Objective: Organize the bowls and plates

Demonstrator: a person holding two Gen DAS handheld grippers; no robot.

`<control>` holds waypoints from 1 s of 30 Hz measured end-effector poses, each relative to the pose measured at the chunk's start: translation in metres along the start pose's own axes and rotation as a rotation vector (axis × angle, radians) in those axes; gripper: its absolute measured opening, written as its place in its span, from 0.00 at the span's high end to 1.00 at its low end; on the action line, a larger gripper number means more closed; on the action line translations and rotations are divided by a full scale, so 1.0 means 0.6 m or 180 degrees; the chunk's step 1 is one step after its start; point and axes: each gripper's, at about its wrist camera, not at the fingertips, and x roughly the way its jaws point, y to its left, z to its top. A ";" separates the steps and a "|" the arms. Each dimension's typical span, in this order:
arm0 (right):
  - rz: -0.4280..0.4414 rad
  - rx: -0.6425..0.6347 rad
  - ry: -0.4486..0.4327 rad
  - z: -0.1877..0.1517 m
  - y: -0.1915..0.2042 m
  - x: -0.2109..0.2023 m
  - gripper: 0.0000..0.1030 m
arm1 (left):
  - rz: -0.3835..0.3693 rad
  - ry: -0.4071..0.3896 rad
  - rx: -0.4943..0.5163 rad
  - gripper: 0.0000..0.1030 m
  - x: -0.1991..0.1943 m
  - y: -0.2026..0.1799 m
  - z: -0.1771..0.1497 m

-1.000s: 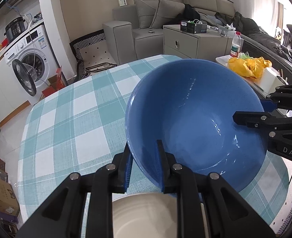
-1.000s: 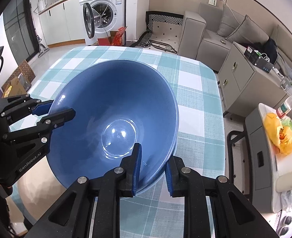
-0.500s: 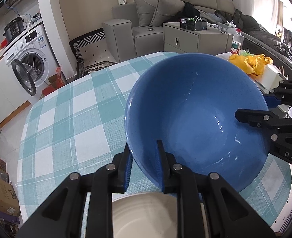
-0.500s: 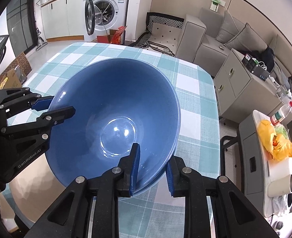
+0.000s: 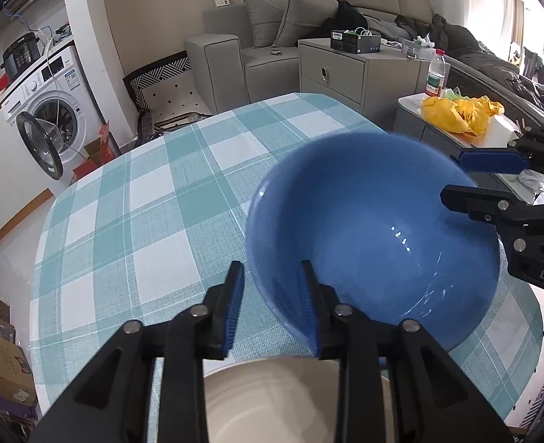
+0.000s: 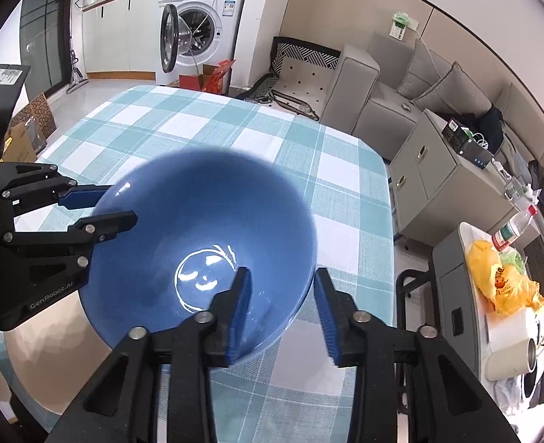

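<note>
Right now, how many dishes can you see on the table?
2. The blue bowl sits on the checked tablecloth. A cream dish lies near the table edge, partly hidden. Others may be out of view.

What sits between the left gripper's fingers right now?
The blue bowl's rim, with the left gripper open around it, in the left wrist view.

A home — grey sofa (image 5: 272,26), washing machine (image 6: 198,18) and checked-cloth table (image 5: 161,203) share one open room.
</note>
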 end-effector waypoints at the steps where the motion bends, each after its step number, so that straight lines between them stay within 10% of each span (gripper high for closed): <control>1: 0.0012 0.0002 -0.0019 0.000 -0.002 -0.002 0.60 | 0.0009 0.0001 0.0004 0.65 -0.001 0.000 0.001; 9: 0.0165 0.0157 -0.0130 -0.003 -0.023 -0.021 0.24 | -0.0096 0.0028 -0.0195 0.53 -0.009 0.020 -0.001; 15: 0.0327 0.0381 -0.0163 -0.008 -0.044 -0.030 0.16 | -0.0215 -0.0011 -0.0351 0.47 -0.024 0.035 0.001; 20: 0.0470 0.0593 -0.0170 -0.013 -0.060 -0.030 0.06 | -0.0285 -0.0122 -0.0525 0.07 -0.039 0.047 0.002; 30: 0.0746 0.0934 -0.0152 -0.022 -0.088 -0.012 0.01 | -0.0471 -0.0102 -0.0734 0.00 -0.030 0.065 0.003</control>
